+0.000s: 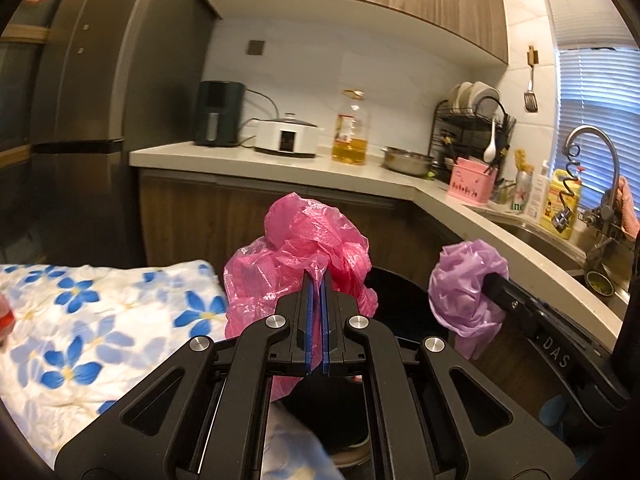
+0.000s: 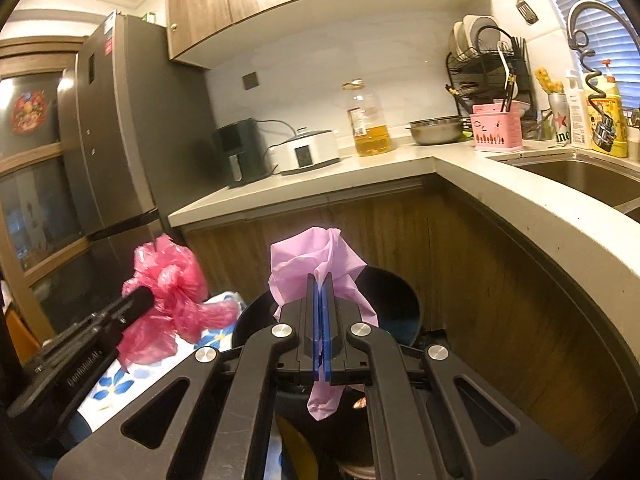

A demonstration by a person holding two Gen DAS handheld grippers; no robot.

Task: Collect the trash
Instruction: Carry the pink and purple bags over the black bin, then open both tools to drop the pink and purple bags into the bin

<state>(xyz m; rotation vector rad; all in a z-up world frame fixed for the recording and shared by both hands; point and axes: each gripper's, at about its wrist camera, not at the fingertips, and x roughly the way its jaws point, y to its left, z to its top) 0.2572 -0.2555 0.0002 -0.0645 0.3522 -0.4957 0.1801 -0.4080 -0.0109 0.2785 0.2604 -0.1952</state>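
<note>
While the left gripper (image 1: 319,280) is clamped on a crumpled pink plastic bag (image 1: 308,252), the right gripper (image 2: 322,284) is clamped on a crumpled lilac plastic bag (image 2: 316,268). Both bags hang just above a black bin (image 2: 394,300), directly ahead of the grippers, beside a flowered cloth (image 1: 100,320).

Two hand-held grippers are raised side by side, both pointing forward. The left gripper (image 1: 319,276) has its blue-lined jaws pressed together on a crumpled pink plastic bag (image 1: 308,248). The right gripper (image 2: 322,280) is likewise clamped, pinching a lilac plastic bag (image 2: 316,264). Each shows in the other's view, the left gripper (image 2: 140,300) at lower left and the right gripper (image 1: 490,280) at right, near but apart
</note>
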